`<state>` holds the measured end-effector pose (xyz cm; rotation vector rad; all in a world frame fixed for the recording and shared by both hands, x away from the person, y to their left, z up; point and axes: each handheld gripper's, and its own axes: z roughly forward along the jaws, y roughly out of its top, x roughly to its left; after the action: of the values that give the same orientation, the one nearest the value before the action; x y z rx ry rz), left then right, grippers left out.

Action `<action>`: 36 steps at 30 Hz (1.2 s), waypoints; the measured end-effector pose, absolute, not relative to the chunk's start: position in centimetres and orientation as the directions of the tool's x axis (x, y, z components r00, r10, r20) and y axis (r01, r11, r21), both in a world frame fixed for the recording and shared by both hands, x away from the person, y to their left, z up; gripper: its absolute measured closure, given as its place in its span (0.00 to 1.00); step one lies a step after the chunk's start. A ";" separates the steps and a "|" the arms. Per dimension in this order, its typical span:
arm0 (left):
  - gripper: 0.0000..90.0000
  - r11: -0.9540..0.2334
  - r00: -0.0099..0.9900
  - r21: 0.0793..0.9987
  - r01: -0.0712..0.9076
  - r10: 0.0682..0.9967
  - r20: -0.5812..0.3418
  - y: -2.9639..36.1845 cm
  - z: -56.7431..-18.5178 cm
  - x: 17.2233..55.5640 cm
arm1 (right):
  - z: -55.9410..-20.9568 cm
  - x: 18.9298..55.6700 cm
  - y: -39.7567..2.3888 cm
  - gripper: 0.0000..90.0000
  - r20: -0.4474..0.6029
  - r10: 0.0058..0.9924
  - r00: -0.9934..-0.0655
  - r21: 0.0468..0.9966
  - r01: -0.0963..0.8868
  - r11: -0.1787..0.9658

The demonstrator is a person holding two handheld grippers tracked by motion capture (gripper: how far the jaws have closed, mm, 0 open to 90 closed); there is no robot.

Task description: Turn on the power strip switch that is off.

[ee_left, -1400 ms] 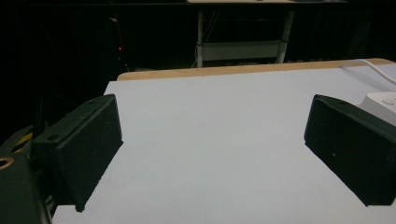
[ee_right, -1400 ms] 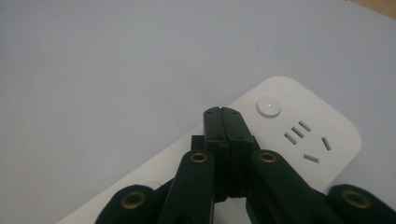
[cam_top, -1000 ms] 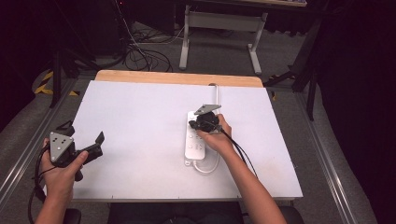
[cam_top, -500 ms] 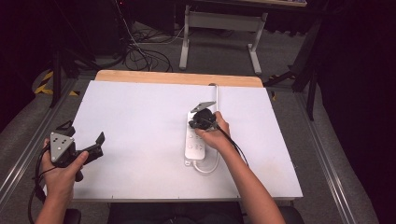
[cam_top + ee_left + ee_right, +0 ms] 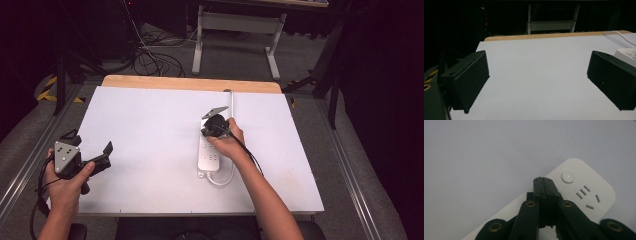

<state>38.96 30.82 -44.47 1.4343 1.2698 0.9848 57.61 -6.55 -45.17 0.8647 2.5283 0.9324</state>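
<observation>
Two hand-held grippers: the right hand-held gripper (image 5: 543, 185), jaws pressed together, poises over the white plastic power strip (image 5: 210, 152) mid-surface, seemingly to press its round button (image 5: 568, 176), while the left hand-held gripper (image 5: 537, 82) idles spread apart.

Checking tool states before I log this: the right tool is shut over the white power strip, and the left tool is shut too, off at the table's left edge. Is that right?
Not quite. The left tool is open: the left gripper view shows its jaws wide apart over bare table. The rest holds: the right tool is shut over the white power strip.
</observation>
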 end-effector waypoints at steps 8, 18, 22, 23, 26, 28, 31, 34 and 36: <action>0.05 -0.012 0.141 0.972 0.234 0.990 -0.021 30.9 -44.5 39.0 | -45.3 57.4 -6.9 1.00 -0.065 0.633 -0.772 0.681 0.430 0.593; 0.05 -0.011 0.140 0.972 0.234 0.990 -0.023 30.9 -44.4 39.0 | -45.4 57.0 -7.1 1.00 -0.069 0.612 -0.788 0.689 0.406 0.601; 0.05 -0.003 0.137 0.973 0.232 0.990 -0.030 31.0 -44.5 39.0 | -45.5 56.6 -7.0 1.00 -0.103 0.596 -0.797 0.702 0.366 0.611; 0.05 -0.001 0.137 0.972 0.233 0.990 -0.031 31.0 -44.5 39.0 | -45.6 56.5 -7.1 1.00 -0.104 0.595 -0.797 0.709 0.361 0.606; 0.05 -0.004 0.142 0.971 0.239 0.989 -0.030 31.0 -44.5 39.0 | -45.6 56.6 -7.2 1.00 -0.095 0.599 -0.795 0.714 0.365 0.597; 0.05 -0.003 0.141 0.971 0.239 0.989 -0.032 31.0 -44.5 39.0 | -45.6 56.6 -7.2 1.00 -0.093 0.599 -0.795 0.714 0.365 0.597; 0.05 -0.002 0.141 0.972 0.235 0.989 -0.033 31.0 -44.5 39.0 | -45.6 56.5 -7.2 1.00 -0.094 0.604 -0.792 0.716 0.368 0.594; 0.05 -0.002 0.143 0.973 0.233 0.989 -0.033 31.0 -44.5 39.0 | -45.7 56.5 -7.2 1.00 -0.094 0.605 -0.791 0.719 0.367 0.590; 0.05 -0.001 0.143 0.973 0.233 0.989 -0.033 31.0 -44.5 39.0 | -45.7 56.5 -7.3 1.00 -0.089 0.607 -0.790 0.722 0.369 0.585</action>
<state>38.96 30.97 -44.50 1.4321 1.2726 0.9675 56.50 -7.26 -45.70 0.7943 2.4921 1.0251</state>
